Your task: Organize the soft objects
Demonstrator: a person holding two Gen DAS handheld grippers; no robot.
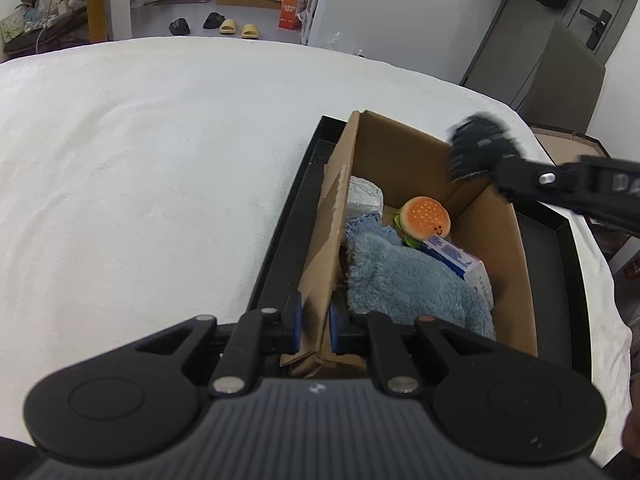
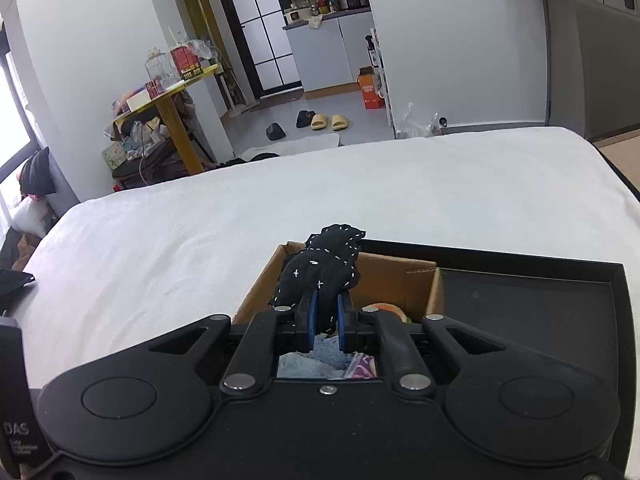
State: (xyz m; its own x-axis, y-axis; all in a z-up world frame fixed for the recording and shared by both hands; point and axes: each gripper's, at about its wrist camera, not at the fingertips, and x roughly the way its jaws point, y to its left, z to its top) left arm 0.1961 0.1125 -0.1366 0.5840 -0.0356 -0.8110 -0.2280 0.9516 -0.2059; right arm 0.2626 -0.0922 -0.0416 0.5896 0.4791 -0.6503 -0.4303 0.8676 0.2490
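A cardboard box [image 1: 496, 240] stands in a black tray [image 1: 280, 240] on a white bed. Inside lie a fluffy blue cloth [image 1: 404, 280], a burger plush [image 1: 426, 216], a white and blue packet [image 1: 460, 258] and a white bundle [image 1: 364, 196]. My left gripper [image 1: 314, 322] is shut on the box's near left wall [image 1: 332, 232]. My right gripper [image 2: 325, 322] is shut on a black cloth with white stitches [image 2: 320, 268] and holds it above the box [image 2: 384, 276]; in the left wrist view the cloth [image 1: 476, 148] hangs blurred over the box's far right corner.
The white bed [image 1: 140, 168] spreads to the left and beyond the tray [image 2: 520, 312]. Past the bed are slippers [image 2: 330, 122], an orange box [image 2: 370, 90] and a cluttered yellow table [image 2: 168, 96] on the floor. A grey chair [image 1: 564, 76] stands at the right.
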